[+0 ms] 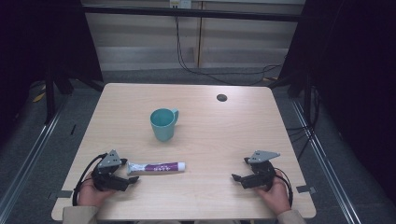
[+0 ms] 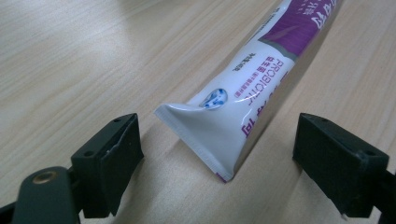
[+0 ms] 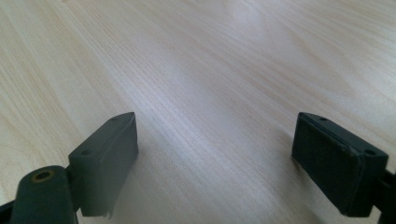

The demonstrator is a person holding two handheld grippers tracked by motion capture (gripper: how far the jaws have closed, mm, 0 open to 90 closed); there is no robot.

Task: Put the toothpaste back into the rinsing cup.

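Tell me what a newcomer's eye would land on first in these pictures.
The teal mug standing upright near the middle of the pale wooden table draws the eye first. Next comes the white and purple toothpaste tube lying flat nearer the person, its crimped end between the open jaws of the left hand-held gripper.

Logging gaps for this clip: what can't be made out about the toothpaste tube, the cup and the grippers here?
- Toothpaste tube: its cap end is cut off by the top edge of the left gripper view; in the high view its print is too small to read.
- Teal cup: whether it holds anything is too small to tell in the high view.
- Left gripper: whether its open jaws touch the tube.
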